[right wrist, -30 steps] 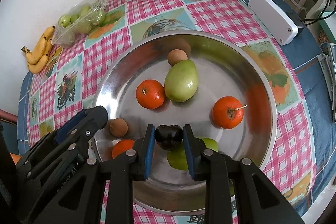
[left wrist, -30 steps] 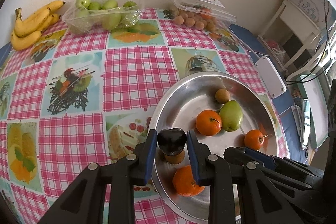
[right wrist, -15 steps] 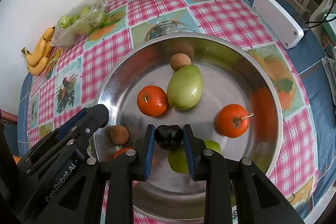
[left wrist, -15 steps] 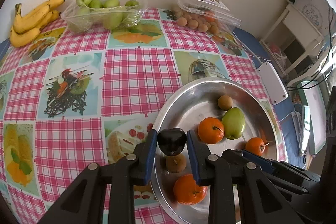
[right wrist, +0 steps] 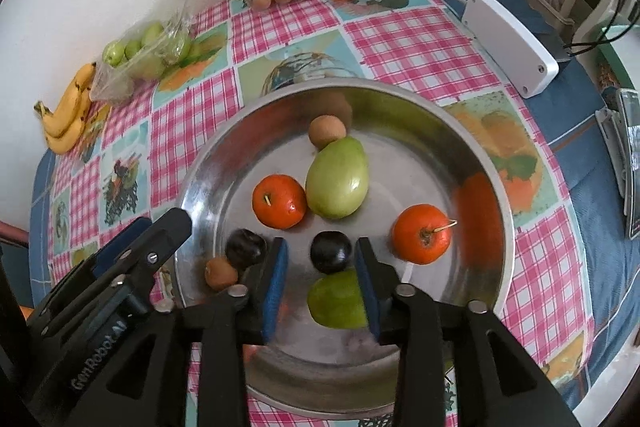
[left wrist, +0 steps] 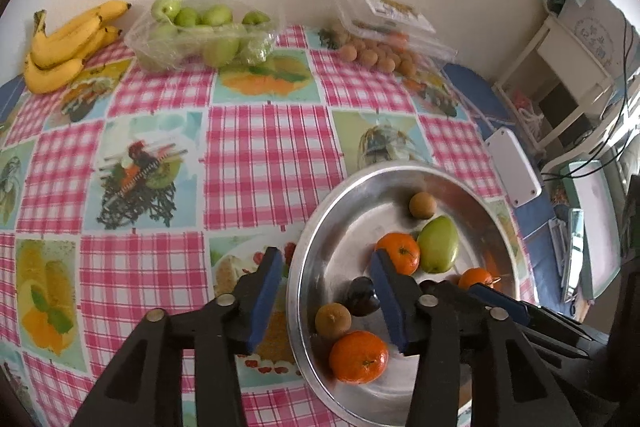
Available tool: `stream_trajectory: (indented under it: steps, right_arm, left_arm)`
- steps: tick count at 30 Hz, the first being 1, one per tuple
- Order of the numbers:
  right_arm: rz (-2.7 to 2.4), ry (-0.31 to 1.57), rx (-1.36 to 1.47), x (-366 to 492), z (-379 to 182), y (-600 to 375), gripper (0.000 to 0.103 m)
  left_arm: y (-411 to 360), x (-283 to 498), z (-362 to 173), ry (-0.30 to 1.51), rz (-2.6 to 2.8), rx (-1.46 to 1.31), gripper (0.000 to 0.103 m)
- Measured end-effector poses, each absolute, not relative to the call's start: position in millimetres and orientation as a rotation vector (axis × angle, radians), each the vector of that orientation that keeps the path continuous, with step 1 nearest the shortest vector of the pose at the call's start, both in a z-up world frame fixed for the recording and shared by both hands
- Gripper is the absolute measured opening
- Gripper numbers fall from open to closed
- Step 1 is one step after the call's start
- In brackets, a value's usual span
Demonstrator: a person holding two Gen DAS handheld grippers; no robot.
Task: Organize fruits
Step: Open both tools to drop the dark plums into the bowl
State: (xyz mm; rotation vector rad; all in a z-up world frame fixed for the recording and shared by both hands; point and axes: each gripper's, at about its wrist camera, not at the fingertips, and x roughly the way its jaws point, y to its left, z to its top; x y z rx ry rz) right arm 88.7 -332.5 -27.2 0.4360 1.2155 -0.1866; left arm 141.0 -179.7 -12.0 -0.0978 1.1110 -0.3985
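Both tongs are shown spread, having just been opening, above the steel bowl (right wrist: 496,187) on the worktop (left wrist: 264,147). Left tongs (left wrist: 326,301): a dark plum (left wrist: 362,295) lies released beneath. Right tongs (right wrist: 322,285): a second plum (right wrist: 331,251) rests unpinched between the pads.

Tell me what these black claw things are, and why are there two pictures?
They are two grabbing tools a person holds, one in each hand. Each has a camera looking along its fingers, so one picture comes from the left tool, the other from the right tool. Both tools have just been opening and hold nothing now. A dark plum lies loose between the right tool's fingers, and another plum lies in the metal bowl too, with oranges and green fruit. Bananas lie on the checked cloth.
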Motion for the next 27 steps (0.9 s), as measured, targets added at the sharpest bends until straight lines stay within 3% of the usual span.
stream_trajectory:
  steps: [7, 16, 21, 24, 27]
  right_arm:
    - [-0.186, 1.181, 0.446, 86, -16, -334, 0.054]
    - [-0.190, 1.215, 0.437, 90, -25, -332, 0.054]
    - [-0.198, 1.224, 0.422, 91, -28, -331, 0.055]
    - [-0.205, 1.232, 0.424, 92, -32, -331, 0.078]
    - [-0.205, 1.247, 0.414, 94, -37, -329, 0.081]
  left_arm:
    - [-160, 145, 2, 1.105, -0.309, -0.086, 0.071]
    - [-122, 155, -25, 1.185, -0.167, -0.126, 0.074]
    - [-116, 156, -34, 1.201, -0.129, -0.113, 0.083]
    - [-117, 156, -36, 1.200, -0.103, -0.093, 0.103]
    - [-115, 156, -38, 1.199, -0.079, -0.080, 0.103]
